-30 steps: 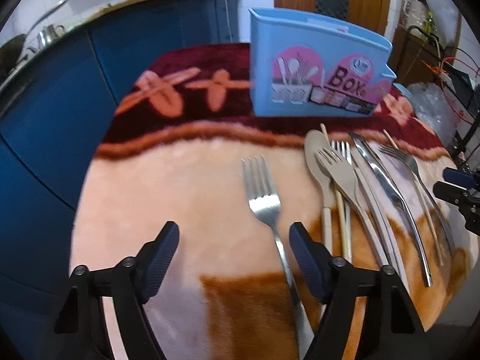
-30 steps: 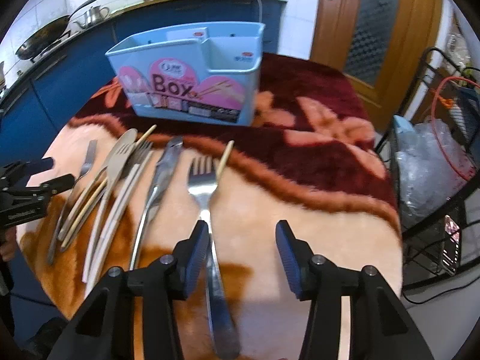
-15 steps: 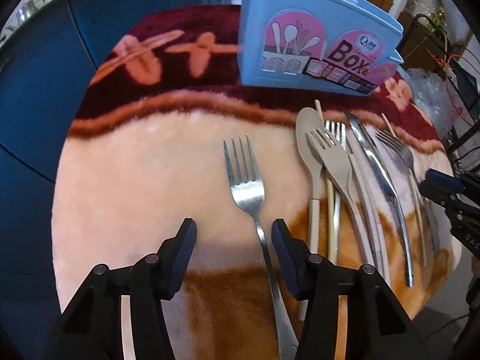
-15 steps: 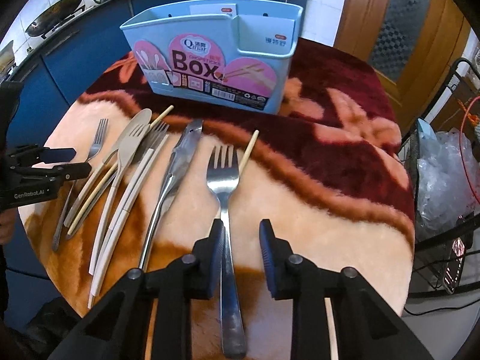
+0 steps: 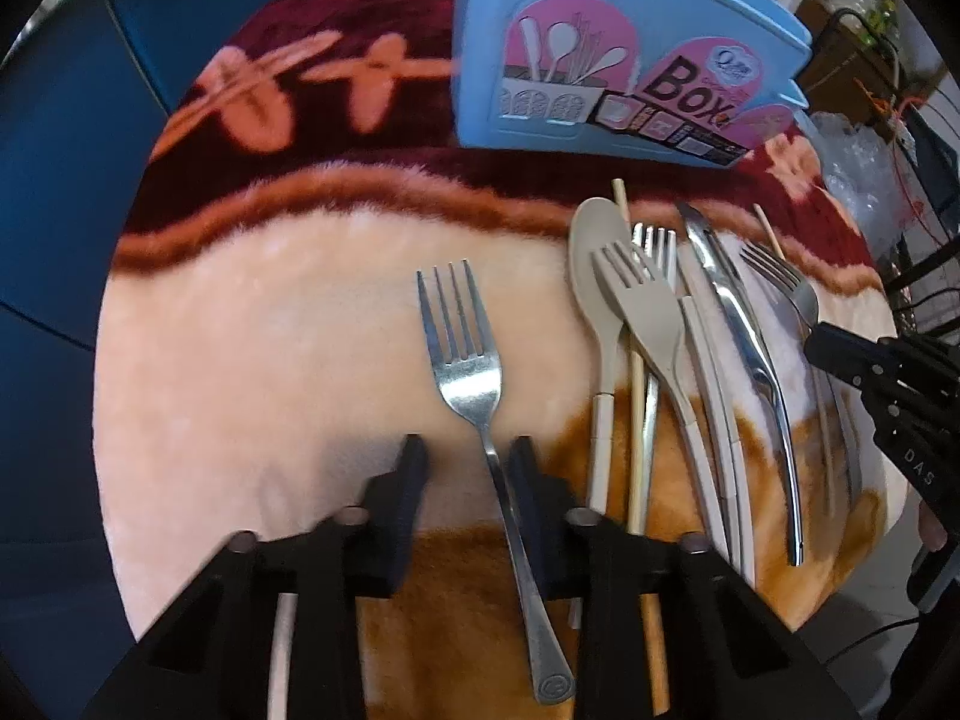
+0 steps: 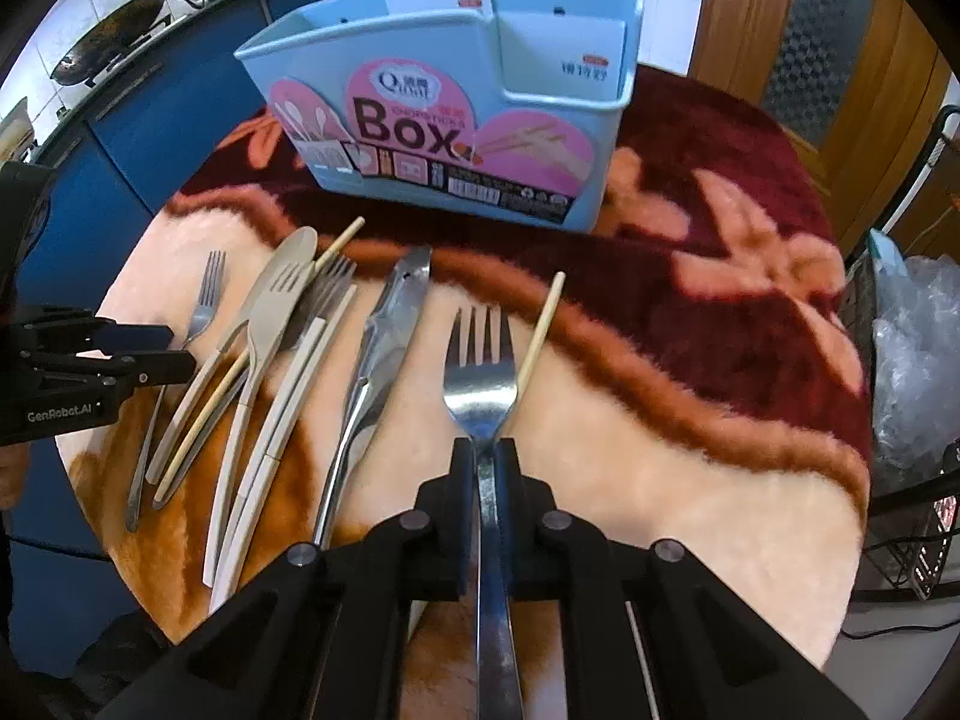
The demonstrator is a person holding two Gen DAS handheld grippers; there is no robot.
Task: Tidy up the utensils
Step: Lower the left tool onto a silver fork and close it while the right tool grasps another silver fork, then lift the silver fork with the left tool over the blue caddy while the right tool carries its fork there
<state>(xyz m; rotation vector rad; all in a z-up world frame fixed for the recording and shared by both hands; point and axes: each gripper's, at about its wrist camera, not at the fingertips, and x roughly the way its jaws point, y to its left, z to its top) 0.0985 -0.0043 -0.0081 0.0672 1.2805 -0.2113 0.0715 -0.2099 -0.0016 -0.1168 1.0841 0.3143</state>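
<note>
A blue utensil box (image 5: 624,54) stands at the back of the fluffy table cover; it also shows in the right wrist view (image 6: 456,102). My left gripper (image 5: 471,456) is open, its jaws either side of the handle of a steel fork (image 5: 465,354) lying apart on the left. My right gripper (image 6: 485,450) is shut on the handle of another steel fork (image 6: 480,360). Between them lies a row of a beige spoon (image 5: 594,264), beige fork (image 5: 648,300), steel knife (image 5: 738,324) and chopsticks (image 6: 540,330).
The round table's cover (image 6: 690,420) is peach with a dark red back half. Blue cabinets (image 5: 54,180) stand on the left. A wire rack with plastic bags (image 6: 918,360) stands on the right. A wooden door (image 6: 798,30) is behind.
Both grippers moved forward and down over their forks. The right jaws closed onto the fork handle. The left jaws narrowed around the other fork's handle.
</note>
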